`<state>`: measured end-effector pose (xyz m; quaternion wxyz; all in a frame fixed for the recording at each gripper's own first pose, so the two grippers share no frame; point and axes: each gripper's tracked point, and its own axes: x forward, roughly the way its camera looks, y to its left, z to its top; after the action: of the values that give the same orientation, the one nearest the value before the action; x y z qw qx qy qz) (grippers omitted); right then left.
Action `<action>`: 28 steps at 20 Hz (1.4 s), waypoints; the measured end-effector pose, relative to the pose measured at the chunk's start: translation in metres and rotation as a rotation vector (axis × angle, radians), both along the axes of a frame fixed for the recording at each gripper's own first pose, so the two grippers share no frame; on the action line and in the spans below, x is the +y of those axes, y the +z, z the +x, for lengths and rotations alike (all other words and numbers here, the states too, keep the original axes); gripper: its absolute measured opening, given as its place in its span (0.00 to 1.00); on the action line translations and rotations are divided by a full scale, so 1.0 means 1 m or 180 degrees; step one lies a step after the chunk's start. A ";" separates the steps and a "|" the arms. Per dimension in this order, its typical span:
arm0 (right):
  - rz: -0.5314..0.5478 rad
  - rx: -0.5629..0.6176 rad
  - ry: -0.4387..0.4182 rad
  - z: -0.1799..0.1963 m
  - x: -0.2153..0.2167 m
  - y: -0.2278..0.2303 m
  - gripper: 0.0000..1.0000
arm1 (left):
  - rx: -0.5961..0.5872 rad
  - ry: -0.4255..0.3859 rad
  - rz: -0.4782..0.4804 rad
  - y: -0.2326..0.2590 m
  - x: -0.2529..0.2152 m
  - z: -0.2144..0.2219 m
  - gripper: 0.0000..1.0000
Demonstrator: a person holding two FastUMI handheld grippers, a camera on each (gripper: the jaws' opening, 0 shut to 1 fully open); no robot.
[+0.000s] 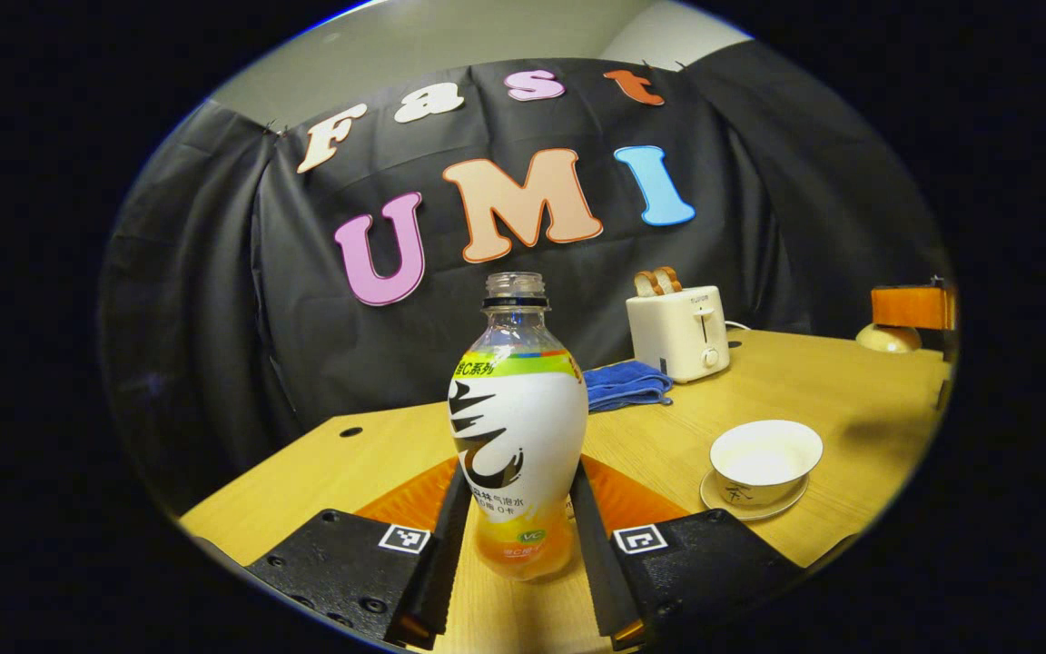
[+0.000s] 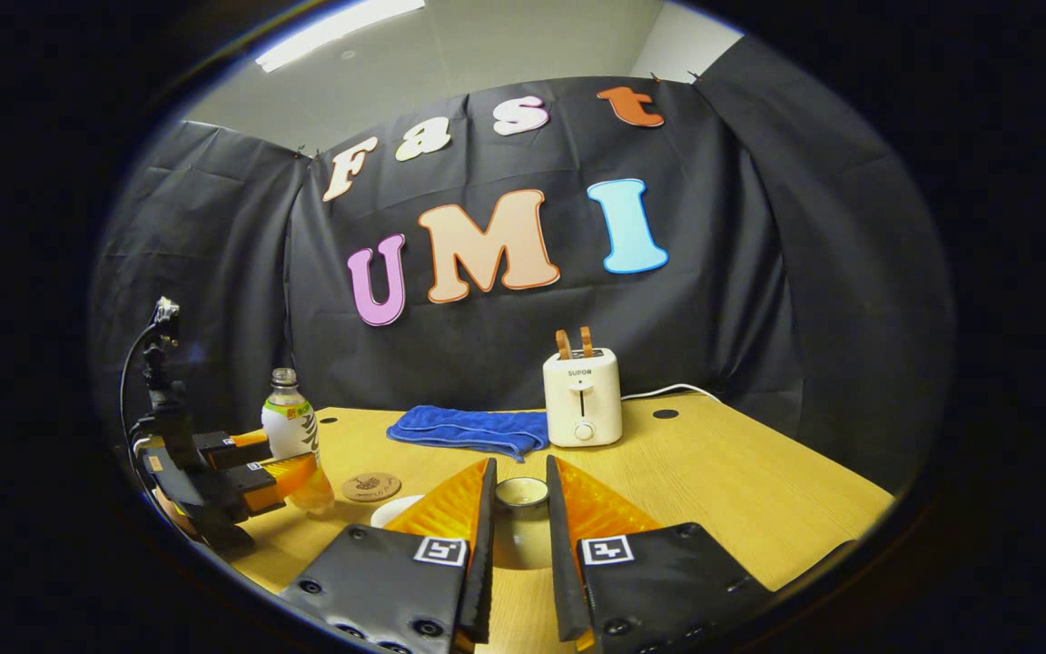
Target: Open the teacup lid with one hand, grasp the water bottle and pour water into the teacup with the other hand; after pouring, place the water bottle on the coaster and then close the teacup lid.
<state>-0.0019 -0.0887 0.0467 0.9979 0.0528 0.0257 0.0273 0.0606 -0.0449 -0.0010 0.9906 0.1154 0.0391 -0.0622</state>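
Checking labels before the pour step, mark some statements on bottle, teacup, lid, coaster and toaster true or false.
1. The bottle has no cap on. True.
2. The teacup is covered by its lid. False: the cup is open, and the lid sits between the right gripper's fingers.
3. The bottle stands on the coaster. False: the coaster is bare, and the bottle is beside it, between the left gripper's fingers.
4. The toaster holds two slices of bread. True.
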 end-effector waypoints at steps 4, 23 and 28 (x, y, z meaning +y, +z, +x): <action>0.0003 0.0021 -0.0060 0.001 -0.011 -0.005 0.31 | 0.0012 -0.0038 0.0458 0.001 0.000 0.003 0.58; 0.0040 -0.0018 -0.0104 -0.003 -0.026 -0.002 0.31 | 0.0003 -0.0422 0.2419 -0.025 -0.021 0.002 0.58; 0.0062 -0.0016 -0.0123 -0.004 -0.030 -0.002 0.31 | -0.0034 -0.0588 0.2958 -0.027 -0.024 0.001 0.59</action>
<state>-0.0056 -0.1190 0.0448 0.9977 0.0630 0.0219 0.0084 0.0611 -0.0685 -0.0283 0.8245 0.5497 0.0472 -0.1254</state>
